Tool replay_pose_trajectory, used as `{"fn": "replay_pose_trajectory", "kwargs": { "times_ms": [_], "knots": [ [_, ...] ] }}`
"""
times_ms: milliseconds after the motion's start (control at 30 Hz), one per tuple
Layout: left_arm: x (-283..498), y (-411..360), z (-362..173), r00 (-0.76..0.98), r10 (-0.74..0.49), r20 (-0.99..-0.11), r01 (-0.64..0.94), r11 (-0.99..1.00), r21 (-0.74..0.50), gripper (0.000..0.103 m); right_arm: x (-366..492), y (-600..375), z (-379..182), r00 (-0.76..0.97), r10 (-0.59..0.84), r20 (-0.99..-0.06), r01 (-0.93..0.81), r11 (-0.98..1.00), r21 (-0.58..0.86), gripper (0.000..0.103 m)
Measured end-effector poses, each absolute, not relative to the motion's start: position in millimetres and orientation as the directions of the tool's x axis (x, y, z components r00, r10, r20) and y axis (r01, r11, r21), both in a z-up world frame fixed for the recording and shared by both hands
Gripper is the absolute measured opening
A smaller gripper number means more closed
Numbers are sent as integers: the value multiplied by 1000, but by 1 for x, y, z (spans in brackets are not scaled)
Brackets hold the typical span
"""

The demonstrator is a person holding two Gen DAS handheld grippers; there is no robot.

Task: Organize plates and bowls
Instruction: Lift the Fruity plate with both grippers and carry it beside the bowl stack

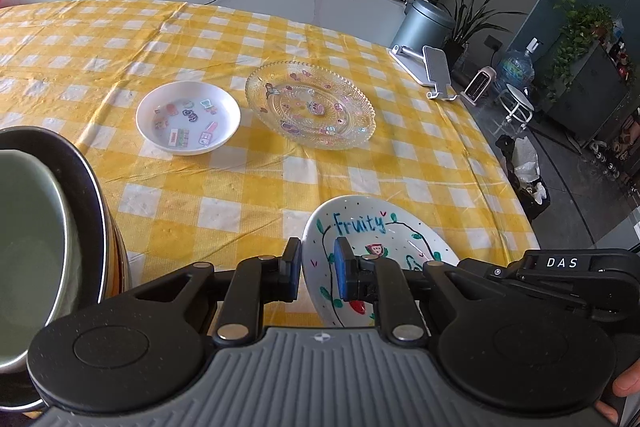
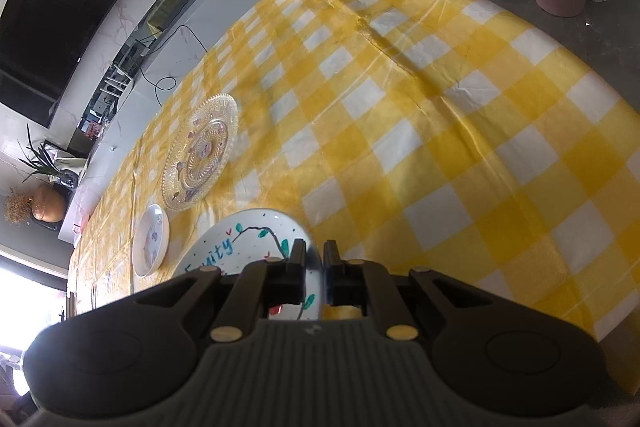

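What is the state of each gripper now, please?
Left gripper: shut on the rim of the Fruity plate.
Right gripper: shut on the same plate's rim.

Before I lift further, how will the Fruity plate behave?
The Fruity plate looks like glazed ceramic: probably stiff, slippery, breakable. The left gripper and right gripper each pinch only its rim, so it may tilt or slip.

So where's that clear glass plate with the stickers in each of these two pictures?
Left wrist view: the glass plate lies right of centre in the upper half, just right of the small white dish.
Right wrist view: it sits left of centre, seen at a slant, above that same dish.
Shared landmark: the white "Fruity" plate at the bottom, near the jaws.
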State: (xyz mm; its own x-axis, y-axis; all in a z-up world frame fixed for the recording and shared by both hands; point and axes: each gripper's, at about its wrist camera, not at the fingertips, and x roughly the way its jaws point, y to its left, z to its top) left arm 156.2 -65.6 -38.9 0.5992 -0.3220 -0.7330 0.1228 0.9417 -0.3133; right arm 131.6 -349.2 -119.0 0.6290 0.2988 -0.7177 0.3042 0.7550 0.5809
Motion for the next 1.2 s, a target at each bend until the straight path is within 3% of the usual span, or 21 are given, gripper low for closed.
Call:
{"fn": "replay_pose_trajectory", "kwargs": {
  "times_ms": [733, 1200],
  "knots": [
    [136, -69, -65, 585, -212, -782, 105, 977, -186, 19, 121, -320, -123, 574, 256, -778, 259, 844, 469, 8],
    [135, -76, -67, 581, -187, -792, 112, 982, -149, 26, 123, -300, -118, 578, 183, -796, 196, 915, 352, 20]
  ]
}}
